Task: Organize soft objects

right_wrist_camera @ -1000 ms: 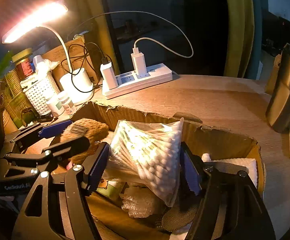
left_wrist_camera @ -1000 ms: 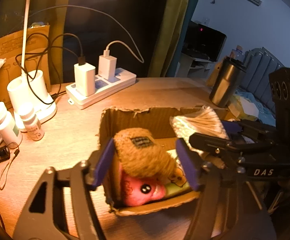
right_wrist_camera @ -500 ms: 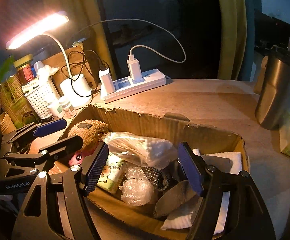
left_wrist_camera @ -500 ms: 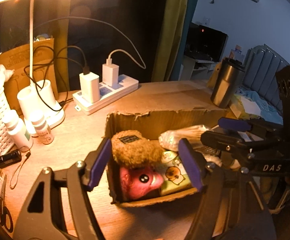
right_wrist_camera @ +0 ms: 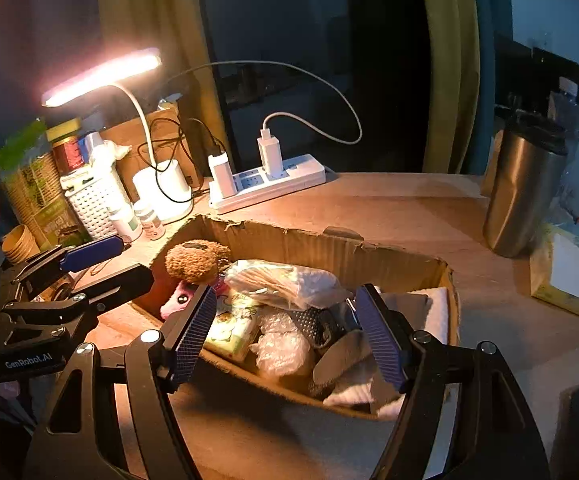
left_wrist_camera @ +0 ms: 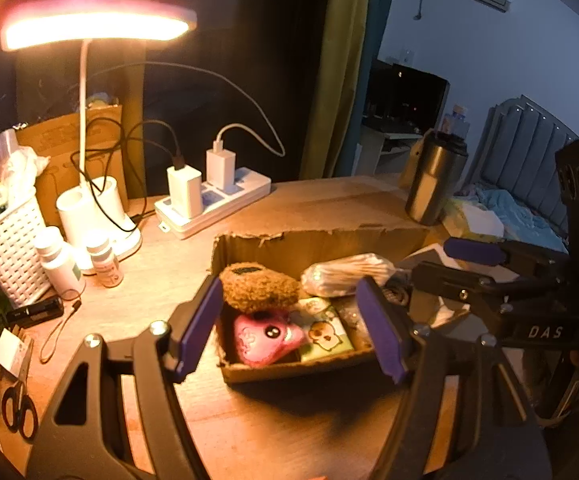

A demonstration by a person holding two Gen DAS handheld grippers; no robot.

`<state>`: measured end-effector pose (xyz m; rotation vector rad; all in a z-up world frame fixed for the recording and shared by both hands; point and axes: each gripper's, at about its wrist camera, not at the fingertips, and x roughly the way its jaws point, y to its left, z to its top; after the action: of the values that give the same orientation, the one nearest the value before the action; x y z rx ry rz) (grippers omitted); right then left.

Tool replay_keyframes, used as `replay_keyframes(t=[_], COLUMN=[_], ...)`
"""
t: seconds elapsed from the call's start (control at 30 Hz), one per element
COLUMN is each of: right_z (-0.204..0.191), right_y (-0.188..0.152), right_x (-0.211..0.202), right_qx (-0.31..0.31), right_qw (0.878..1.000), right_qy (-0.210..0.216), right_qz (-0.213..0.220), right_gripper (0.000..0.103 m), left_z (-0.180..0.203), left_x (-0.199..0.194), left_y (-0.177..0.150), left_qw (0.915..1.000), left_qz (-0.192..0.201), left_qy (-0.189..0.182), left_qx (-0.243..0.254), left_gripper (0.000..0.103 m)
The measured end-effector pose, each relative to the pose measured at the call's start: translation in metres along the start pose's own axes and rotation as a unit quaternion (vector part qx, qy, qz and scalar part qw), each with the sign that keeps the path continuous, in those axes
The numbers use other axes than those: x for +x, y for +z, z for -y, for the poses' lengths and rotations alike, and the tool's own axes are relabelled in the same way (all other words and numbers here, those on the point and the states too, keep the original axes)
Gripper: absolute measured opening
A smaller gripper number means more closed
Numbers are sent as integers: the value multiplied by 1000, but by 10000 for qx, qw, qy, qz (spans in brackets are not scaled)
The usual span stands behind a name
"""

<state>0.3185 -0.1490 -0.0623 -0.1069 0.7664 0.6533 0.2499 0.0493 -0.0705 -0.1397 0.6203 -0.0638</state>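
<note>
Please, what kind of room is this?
Most likely a bedroom with a desk. A padded headboard with bedding stands behind the wooden desk, which carries a lit desk lamp and a power strip with chargers.

The cardboard box [left_wrist_camera: 321, 240] is viewed obliquely downward, near, from both wrists; box [right_wrist_camera: 329, 256], lamp [left_wrist_camera: 93, 28] and power strip [right_wrist_camera: 269, 184] are shared.

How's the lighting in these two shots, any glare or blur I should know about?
Left wrist view: the desk lamp blows out into pink-edged glare, and the room at right goes dim and bluish. Right wrist view: the lamp glares less, the cardboard box is warmly lit, and the right edge smears. Both views bow at the edges.
</note>
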Motion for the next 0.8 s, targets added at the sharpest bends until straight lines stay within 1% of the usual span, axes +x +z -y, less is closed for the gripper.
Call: replay_keyframes(t=[0.8], right_z=[-27], right_y=[-27], right_x=[-67], right_qx=[-148], right_qw=[9994], right_qy=[-140], right_qz=[285], right_gripper=[75], left_z=[20], left_x=[-73], left_y=[-20], left_qw=[9993], left_qz=[357], left_qy=[48], left_qx=[121], left_gripper=[71])
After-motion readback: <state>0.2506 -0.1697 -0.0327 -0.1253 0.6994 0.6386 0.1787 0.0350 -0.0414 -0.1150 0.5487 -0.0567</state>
